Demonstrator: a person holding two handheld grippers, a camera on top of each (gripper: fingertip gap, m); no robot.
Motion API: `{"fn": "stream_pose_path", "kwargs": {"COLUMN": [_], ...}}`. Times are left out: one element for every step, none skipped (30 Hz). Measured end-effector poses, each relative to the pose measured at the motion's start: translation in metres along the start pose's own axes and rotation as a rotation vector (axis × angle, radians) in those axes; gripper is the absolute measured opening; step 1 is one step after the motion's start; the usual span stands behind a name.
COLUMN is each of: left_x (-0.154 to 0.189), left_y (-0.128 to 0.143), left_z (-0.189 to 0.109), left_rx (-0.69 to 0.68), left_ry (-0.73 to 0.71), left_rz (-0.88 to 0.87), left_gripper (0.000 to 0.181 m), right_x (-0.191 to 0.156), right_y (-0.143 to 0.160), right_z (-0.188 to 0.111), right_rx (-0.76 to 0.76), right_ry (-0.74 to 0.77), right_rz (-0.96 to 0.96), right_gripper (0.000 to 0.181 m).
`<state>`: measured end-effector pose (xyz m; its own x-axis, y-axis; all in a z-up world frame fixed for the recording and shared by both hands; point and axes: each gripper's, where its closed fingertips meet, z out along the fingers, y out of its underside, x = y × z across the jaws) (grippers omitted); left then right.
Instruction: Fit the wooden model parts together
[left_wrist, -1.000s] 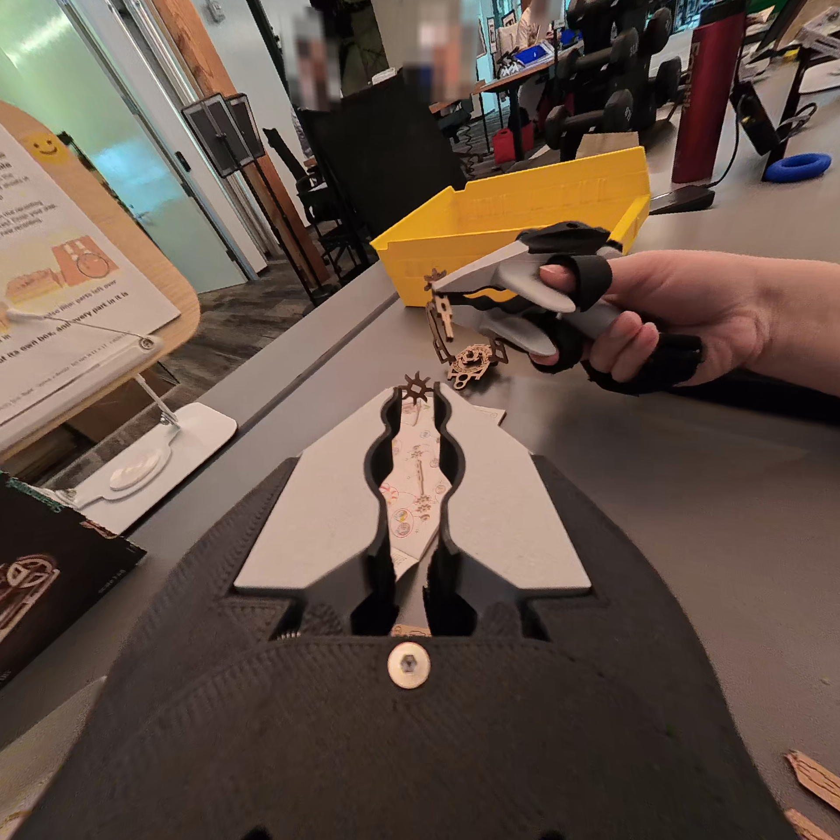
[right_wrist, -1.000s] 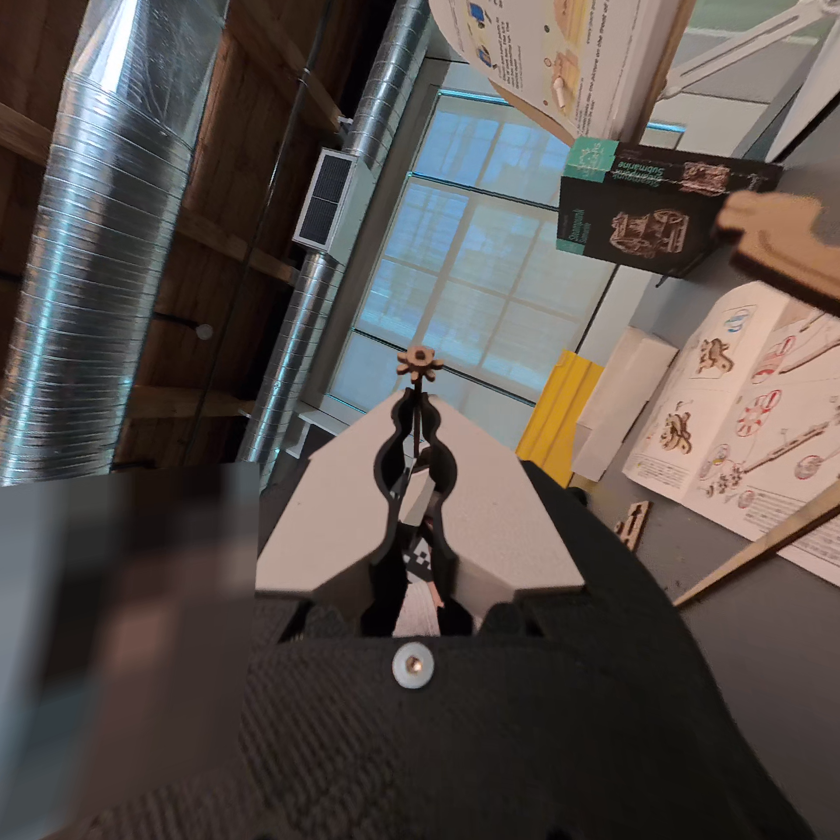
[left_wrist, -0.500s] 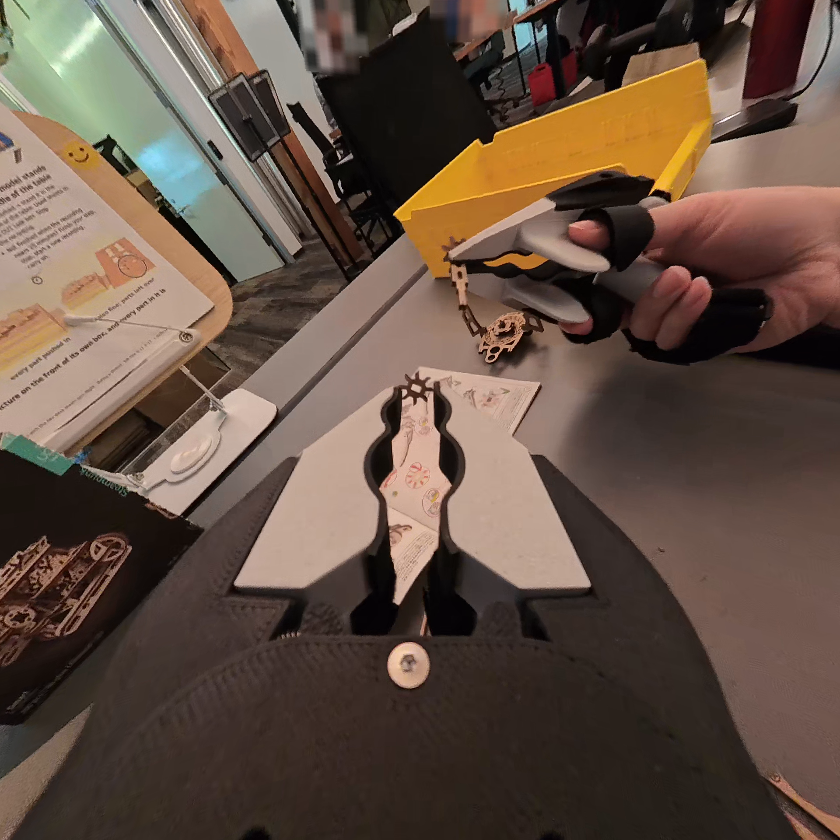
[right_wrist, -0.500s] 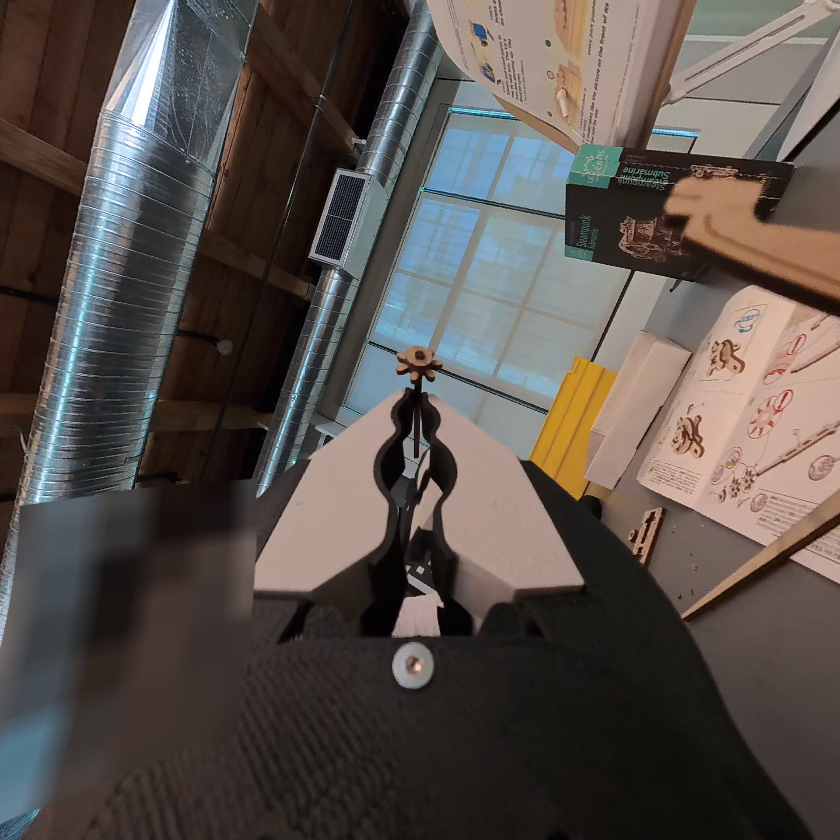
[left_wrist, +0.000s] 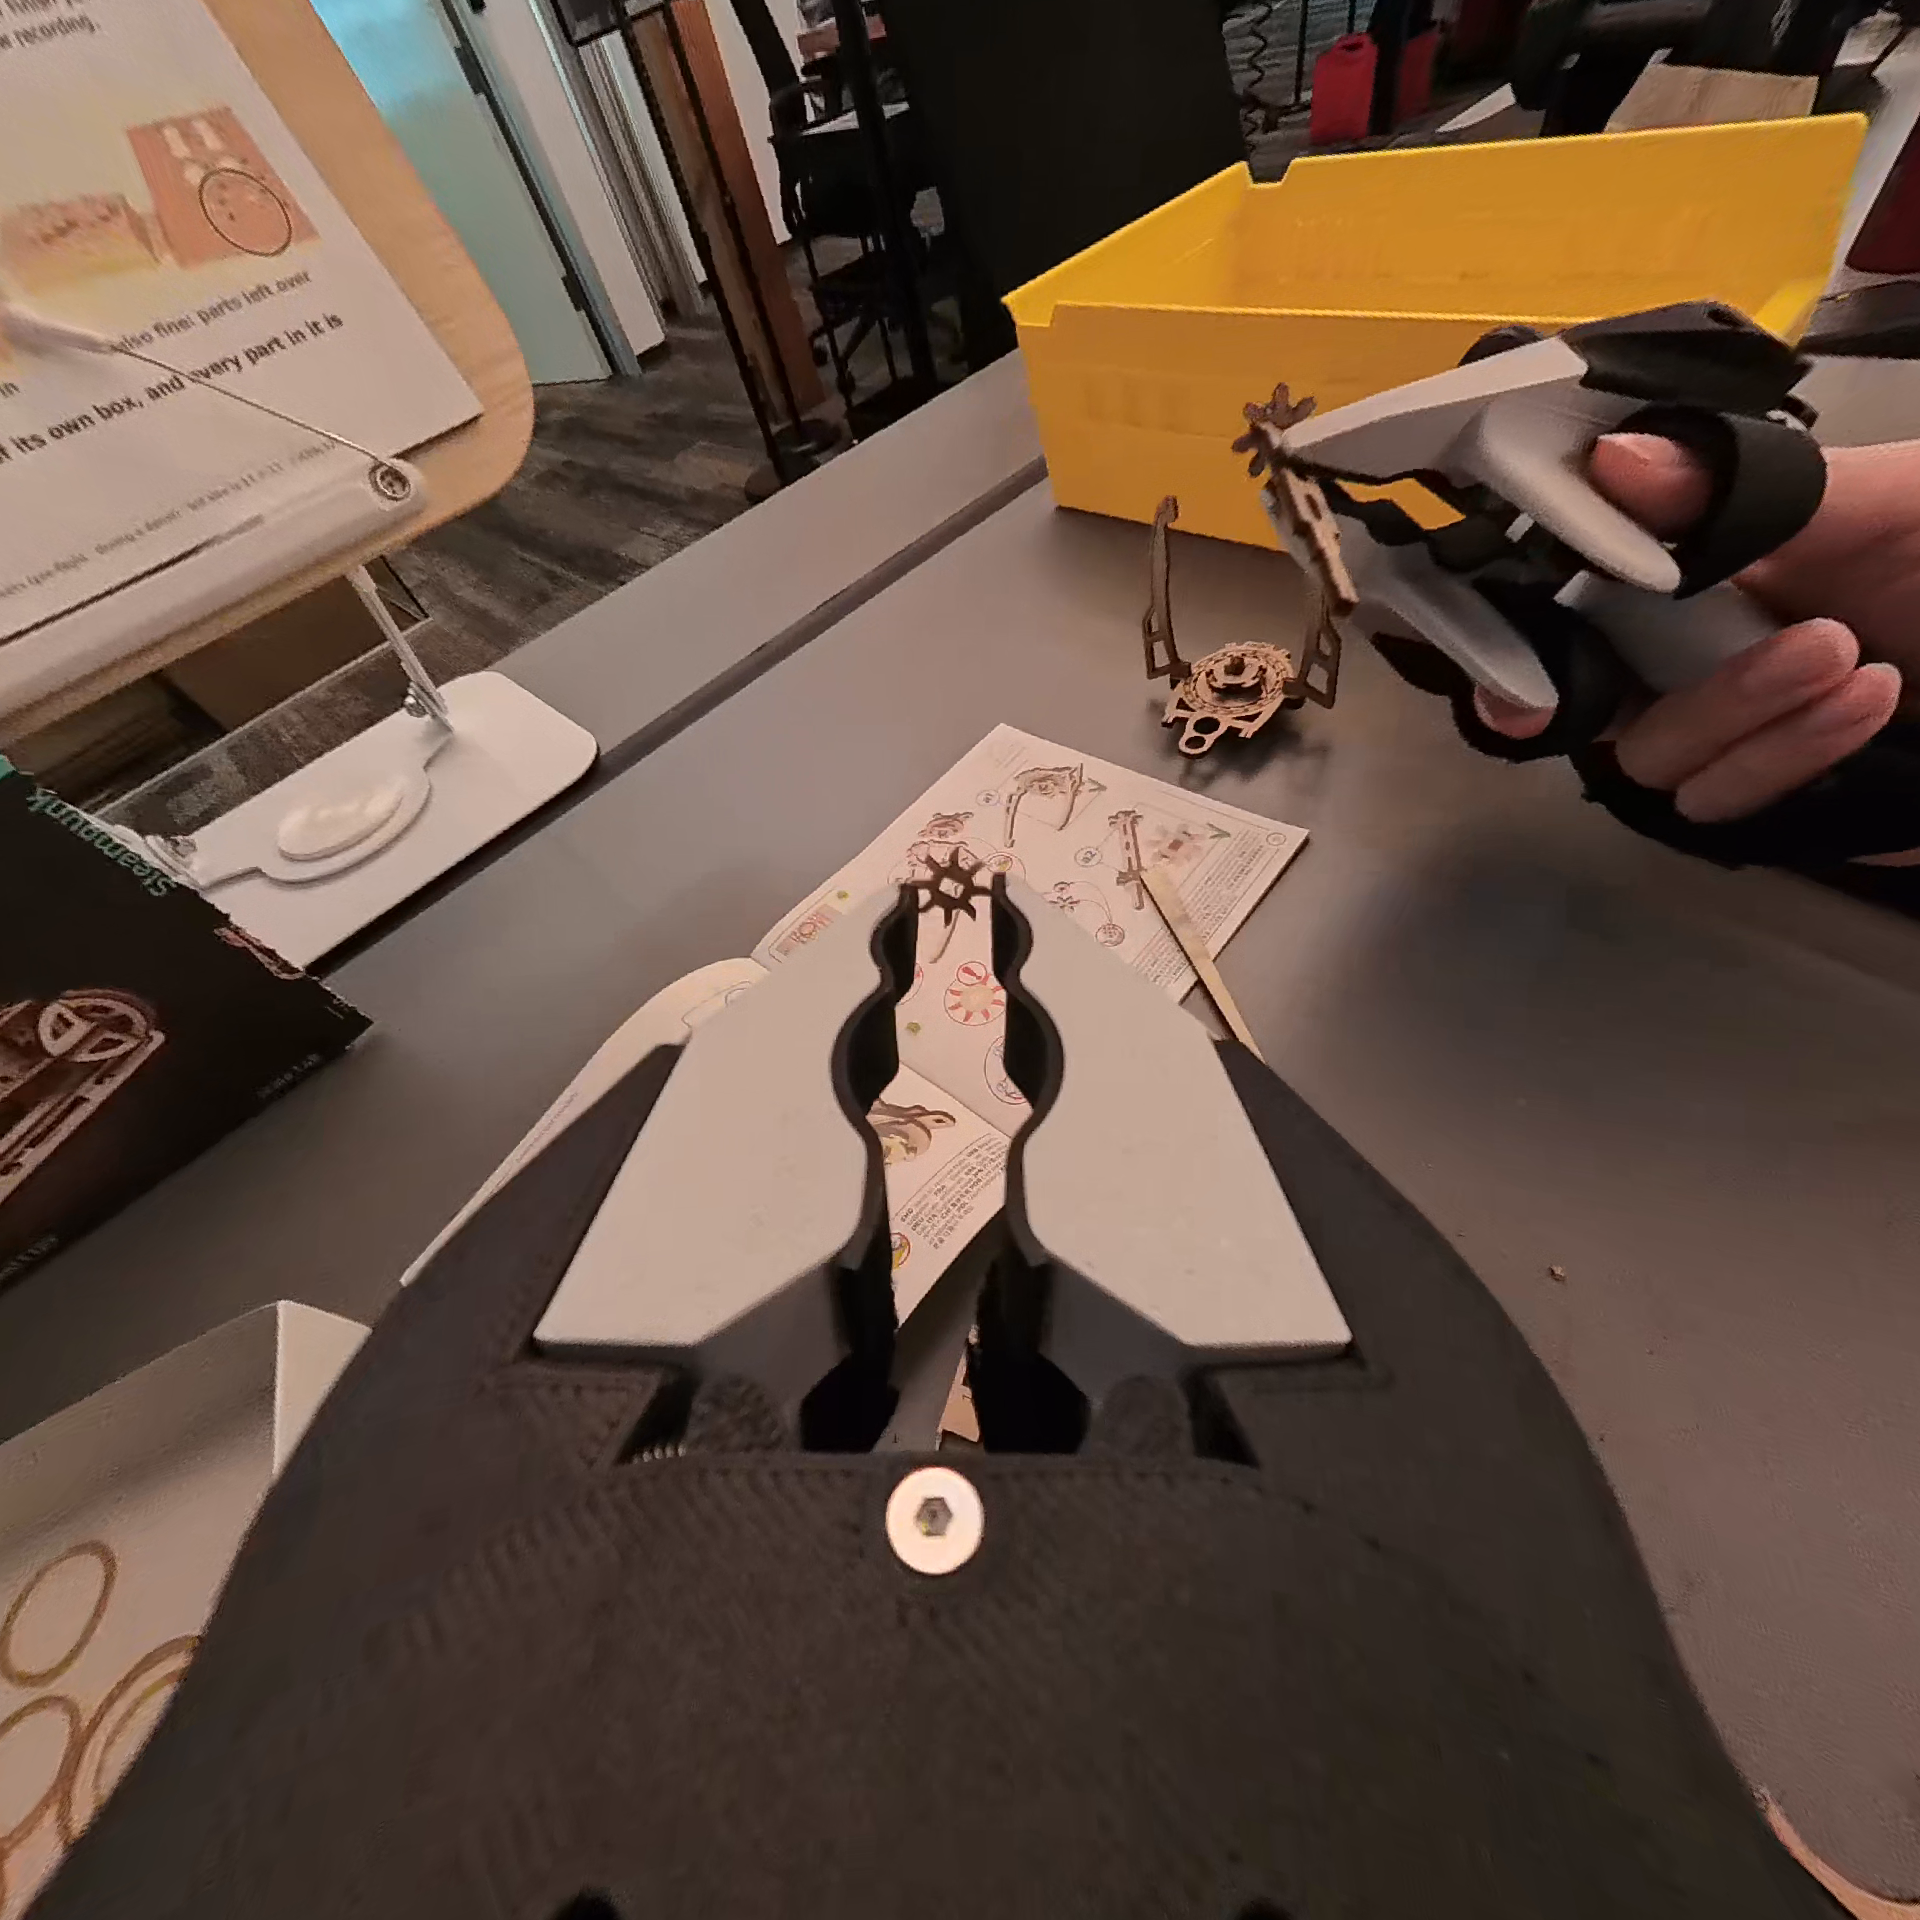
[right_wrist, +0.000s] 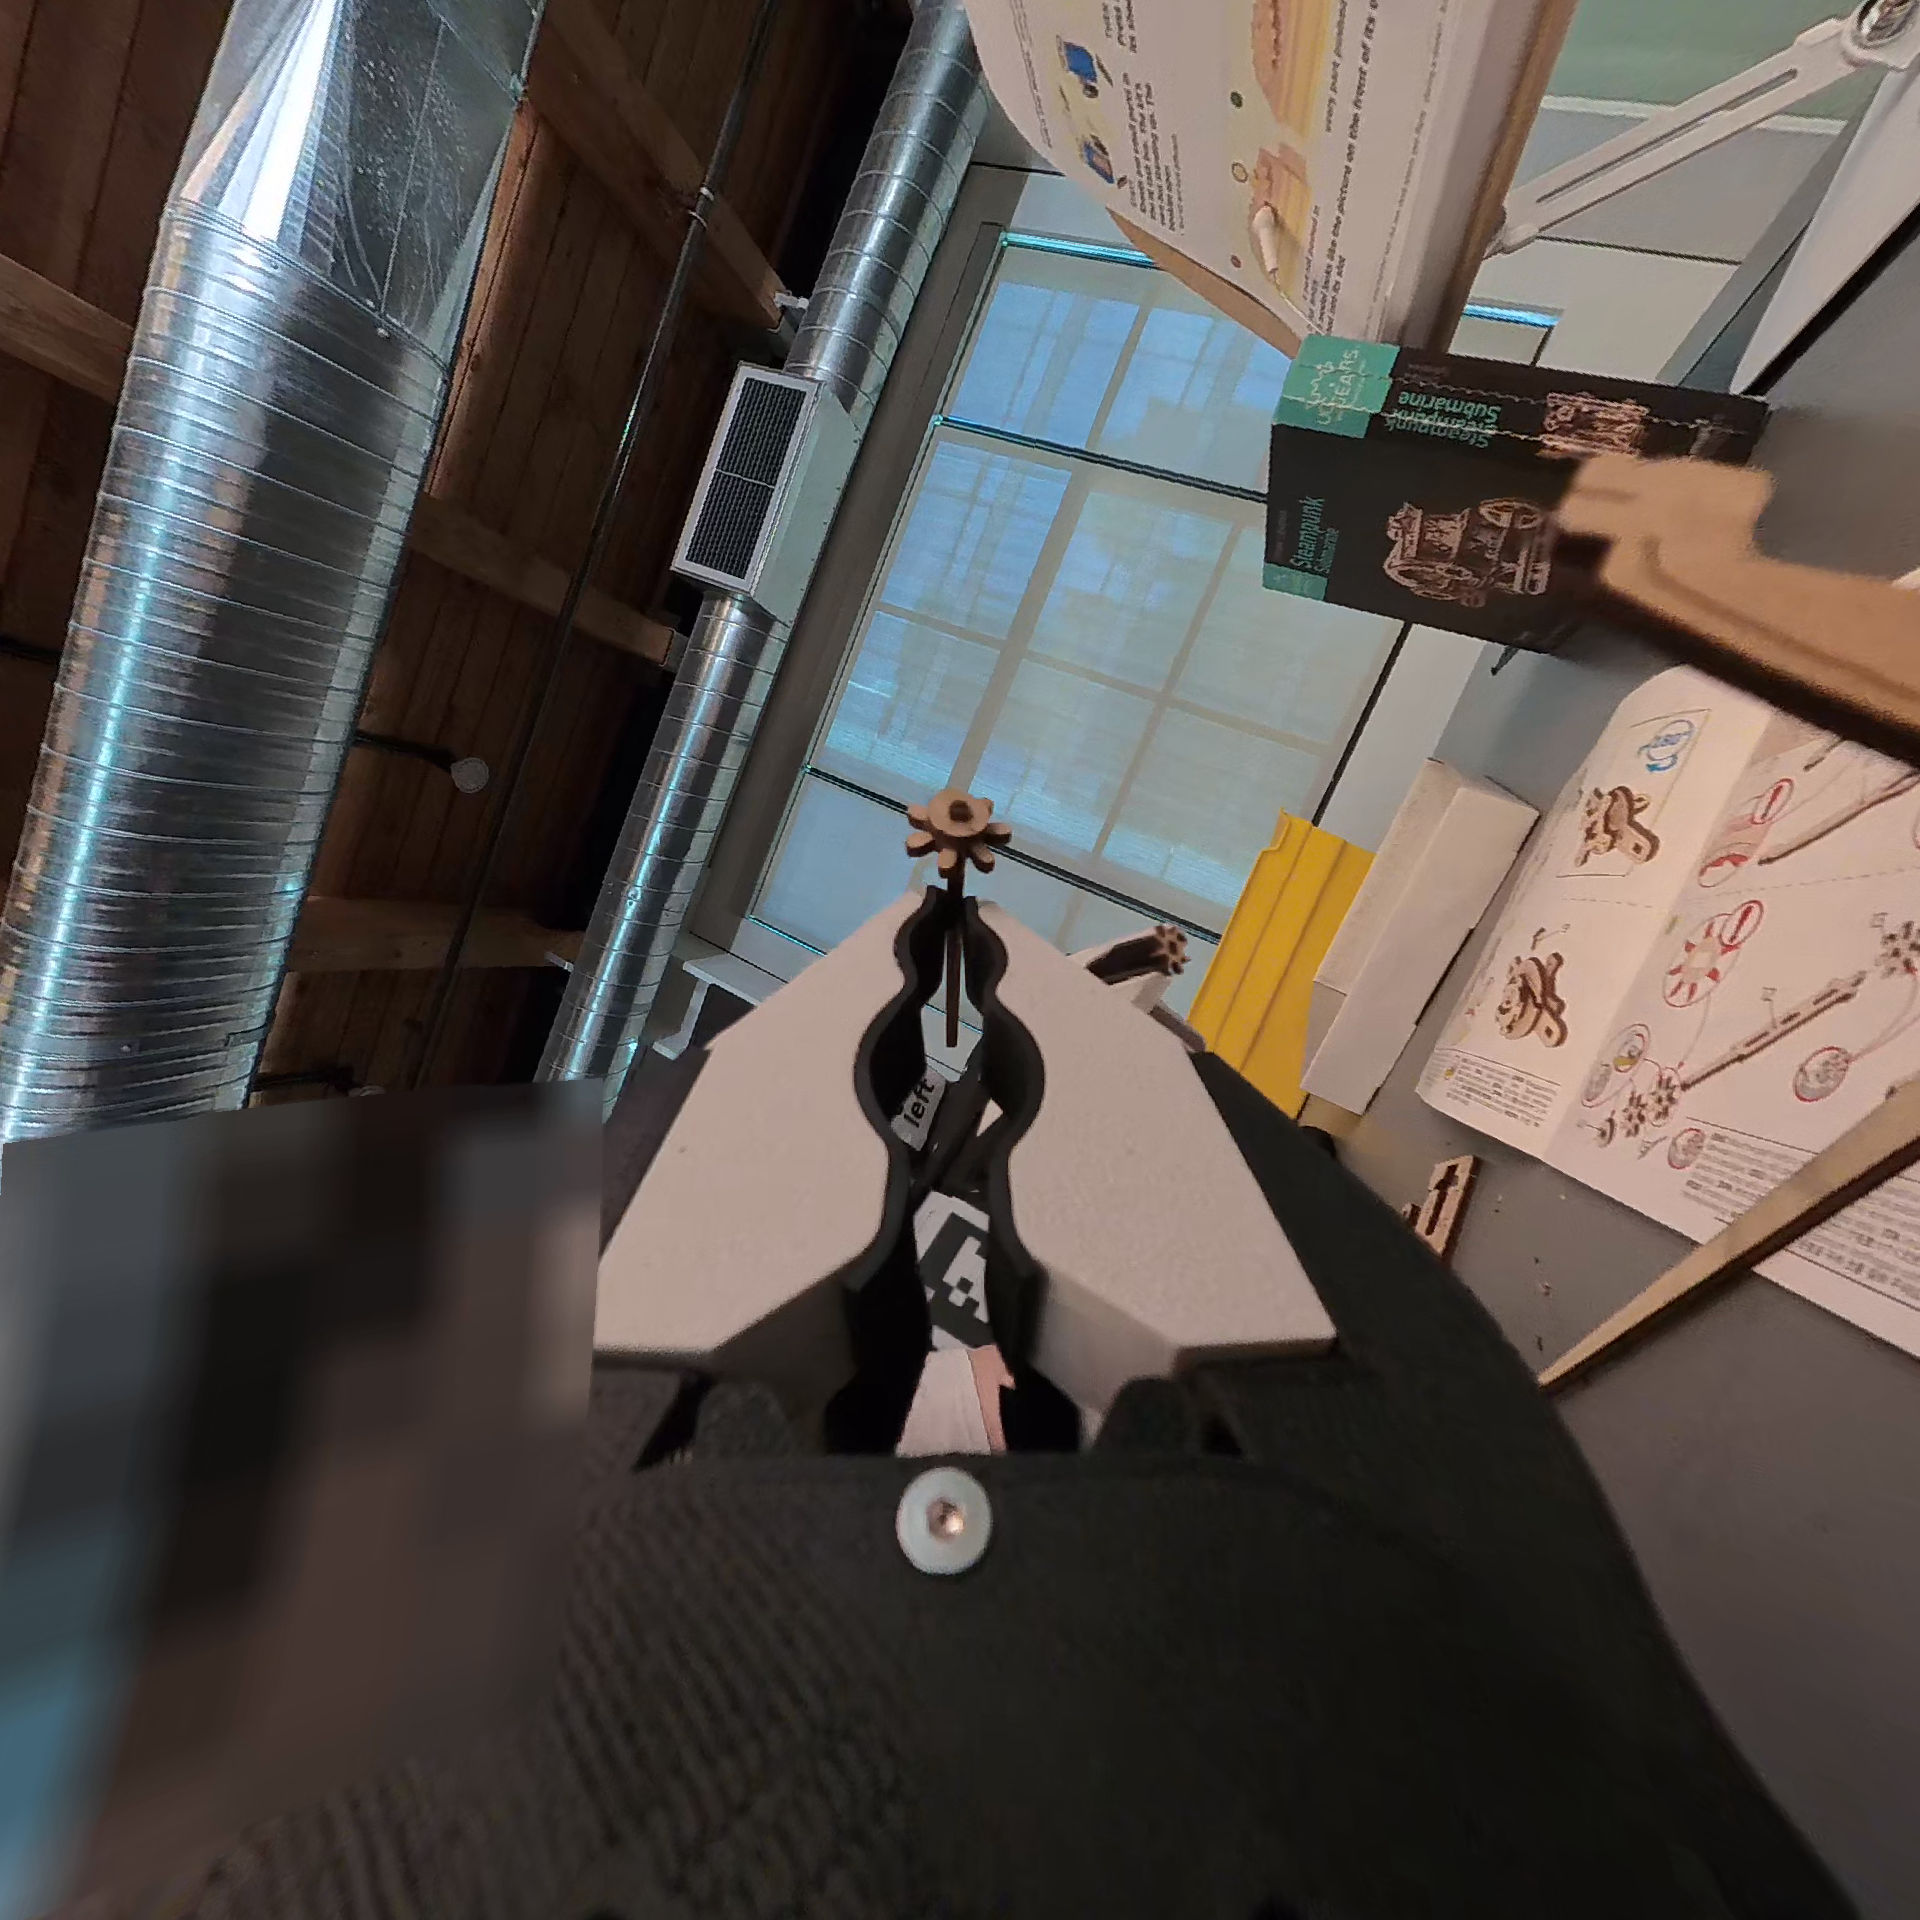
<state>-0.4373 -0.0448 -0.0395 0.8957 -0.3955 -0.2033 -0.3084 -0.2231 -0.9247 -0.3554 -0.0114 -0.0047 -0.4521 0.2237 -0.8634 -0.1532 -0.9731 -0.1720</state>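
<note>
While your left gripper (left_wrist: 948, 896) pinches a small dark gear (left_wrist: 945, 891) at its very tips, jaws nearly closed, the partly built wooden frame (left_wrist: 1236, 655) lies ahead and to the right, its two uprights standing. Your right gripper (left_wrist: 1283, 462) is the nearer one: it hangs just above the frame's right upright, closed on a thin gear-topped strip (right_wrist: 948, 847) that runs lengthwise between its fingers. I judge the gear must travel forward and rightward to meet them.

Print on board (left_wrist: 187, 343), box (right_wrist: 1455, 520)
</note>
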Motion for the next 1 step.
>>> {"fn": "stream_pose_path", "kwargs": {"left_x": [0.0003], "left_y": [0.0002], "left_z": [0.0002], "left_rx": [0.001], "left_ry": [0.003], "left_rz": [-0.001], "left_gripper": [0.011], "right_x": [-0.0001], "right_y": [-0.0008], "right_z": [-0.0004], "right_rx": [0.002], "right_ry": [0.005], "right_rz": [-0.008], "right_gripper": [0.000]}}
